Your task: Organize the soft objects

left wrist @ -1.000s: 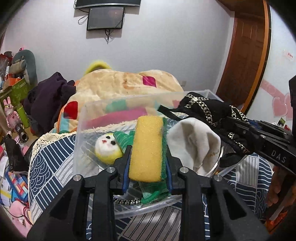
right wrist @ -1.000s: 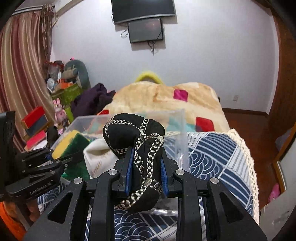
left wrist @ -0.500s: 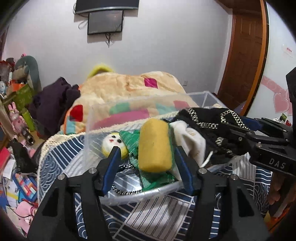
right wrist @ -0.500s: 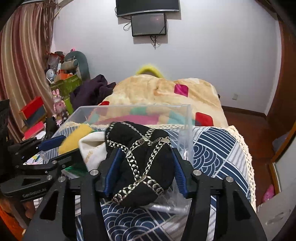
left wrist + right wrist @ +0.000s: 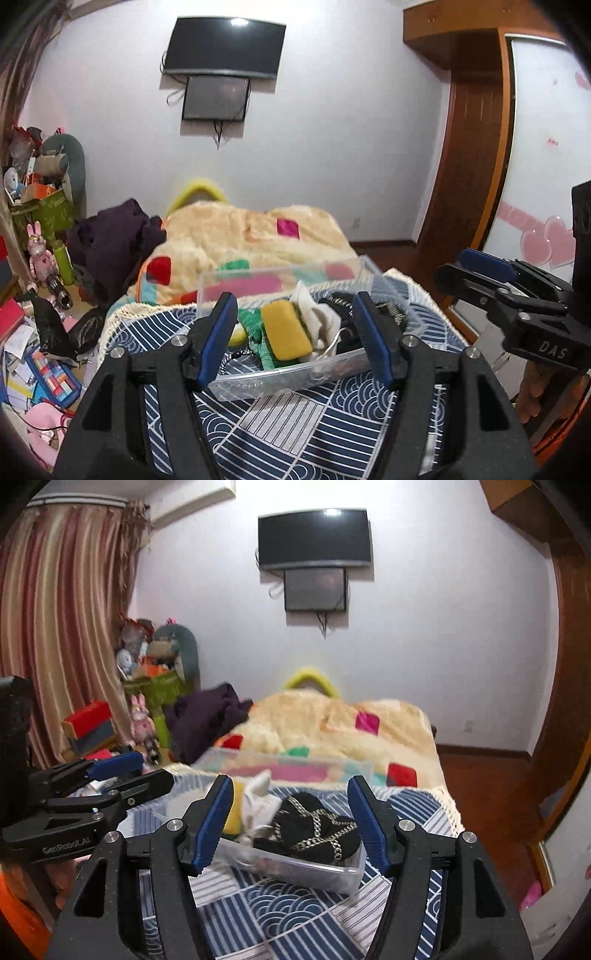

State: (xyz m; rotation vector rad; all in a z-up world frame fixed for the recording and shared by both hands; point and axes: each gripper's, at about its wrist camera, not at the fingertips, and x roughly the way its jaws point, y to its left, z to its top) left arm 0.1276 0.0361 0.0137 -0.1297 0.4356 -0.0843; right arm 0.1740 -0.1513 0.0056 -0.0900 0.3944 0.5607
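1. Both tongs stand wide apart and hold nothing. The left tongs (image 5: 295,341) and the right tongs (image 5: 291,821) hang above the near edge of the clear plastic bin (image 5: 291,380), which sits on the bed's blue patterned cover (image 5: 280,428).

2. The soft things lie in the bin, at 12 o'clock from each pair of tongs and a little below them. The yellow sponge (image 5: 286,334) is framed between the left tongs' fingers, its long axis running from about 11 to 5 o'clock, with the green cloth (image 5: 255,332) at its 9 o'clock and the white cloth (image 5: 317,319) at its 3 o'clock.

3. The black chain-trimmed item (image 5: 317,827) fills the bin's right end, dead ahead of the right tongs. I judge the right hand nearer to it, the left hand nearer to the sponge.

4. If the job calls for more sorting, either pair of tongs would need only to drop straight forward; nothing loose shows on the cover beside the bin.

5. Hard to make out:
   - the left tongs' blue finger covers most of a small yellow thing (image 5: 238,334) at the bin's left end;
   - the bin floor is buried under the pile;
   - the black item is mostly hidden in the left view;
   - the far bin wall blurs into the beige blanket (image 5: 243,240) behind it.
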